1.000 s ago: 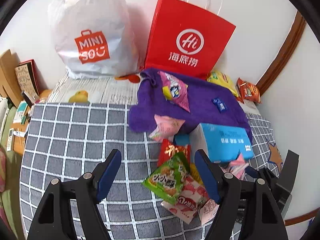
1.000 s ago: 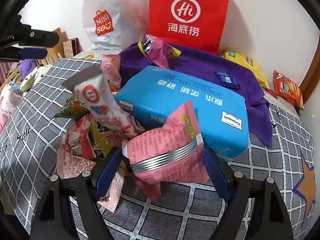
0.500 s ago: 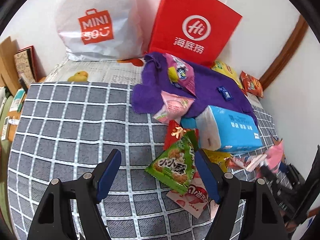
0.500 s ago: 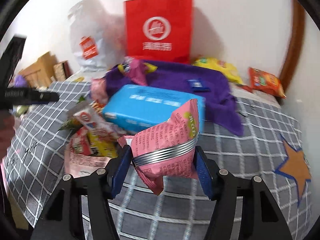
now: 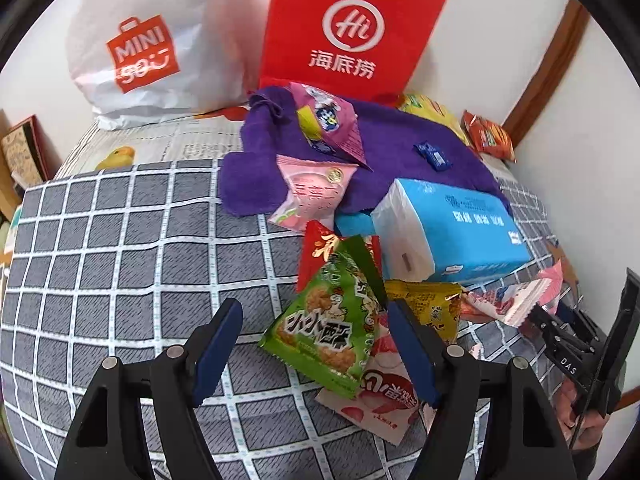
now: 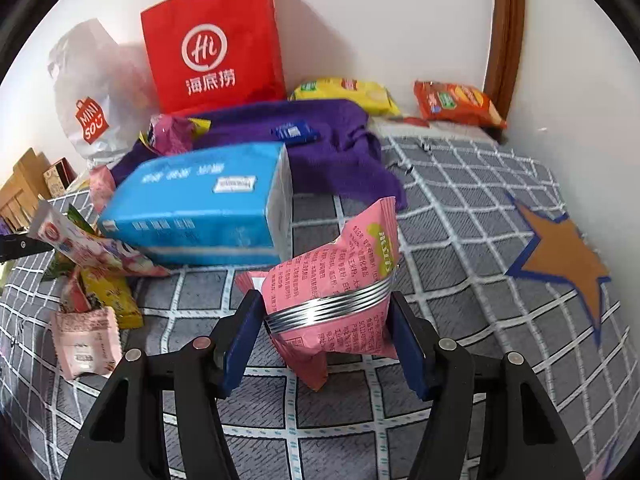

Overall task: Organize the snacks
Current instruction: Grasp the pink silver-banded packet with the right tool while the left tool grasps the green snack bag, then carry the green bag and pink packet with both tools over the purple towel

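My right gripper (image 6: 324,340) is shut on a pink snack packet (image 6: 340,292) and holds it above the grey checked cover, right of the blue tissue pack (image 6: 200,208). My left gripper (image 5: 316,344) is open and empty, hovering over a green snack bag (image 5: 328,320) that lies between its fingers. A red packet (image 5: 320,248), a yellow packet (image 5: 428,304) and a pink-white packet (image 5: 384,396) lie around the green bag. The right gripper (image 5: 560,320) shows at the right edge of the left wrist view.
A purple towel (image 5: 400,140) carries a magenta packet (image 5: 332,120) and a small blue packet (image 5: 432,154). A red paper bag (image 5: 352,28) and a white MINISO bag (image 5: 140,48) stand at the wall. Yellow (image 6: 344,92) and orange (image 6: 456,102) packets lie at the back right.
My right gripper has carried the pink packet out of the pile and swung right, over open cover. My left gripper has moved closer over the green bag, still open.
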Demonstrator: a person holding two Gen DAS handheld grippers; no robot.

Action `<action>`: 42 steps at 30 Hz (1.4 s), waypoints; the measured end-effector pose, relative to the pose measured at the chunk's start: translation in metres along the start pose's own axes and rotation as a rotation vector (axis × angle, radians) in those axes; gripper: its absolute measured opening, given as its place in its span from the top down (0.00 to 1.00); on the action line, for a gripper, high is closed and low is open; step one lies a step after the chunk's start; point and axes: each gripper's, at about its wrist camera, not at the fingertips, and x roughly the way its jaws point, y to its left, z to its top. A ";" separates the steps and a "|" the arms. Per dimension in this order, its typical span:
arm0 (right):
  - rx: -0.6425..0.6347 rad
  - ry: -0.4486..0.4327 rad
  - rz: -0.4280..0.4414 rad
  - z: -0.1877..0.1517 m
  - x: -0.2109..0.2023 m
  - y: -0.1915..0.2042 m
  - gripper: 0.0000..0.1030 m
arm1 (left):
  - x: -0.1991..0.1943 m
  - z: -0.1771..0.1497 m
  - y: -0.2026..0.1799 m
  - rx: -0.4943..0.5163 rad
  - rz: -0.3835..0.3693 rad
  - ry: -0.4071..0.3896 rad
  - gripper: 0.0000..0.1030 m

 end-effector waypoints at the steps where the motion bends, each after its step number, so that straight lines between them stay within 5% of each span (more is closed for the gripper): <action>1: -0.001 -0.014 -0.001 -0.002 0.001 0.000 0.39 | 0.004 0.001 -0.002 0.007 0.009 0.006 0.30; 5: -0.026 -0.011 -0.006 -0.002 0.006 0.004 0.39 | 0.020 0.001 -0.006 0.011 0.014 0.035 0.32; 11: 0.032 0.062 0.057 0.000 0.021 -0.006 0.43 | 0.027 -0.002 -0.008 0.008 -0.003 0.045 0.55; 29: 0.003 -0.005 0.030 0.009 -0.010 0.009 0.45 | -0.013 0.005 -0.004 -0.009 -0.042 -0.001 0.56; 42: -0.030 -0.046 0.022 0.020 -0.054 0.022 0.45 | -0.038 0.000 -0.037 0.030 -0.097 -0.026 0.56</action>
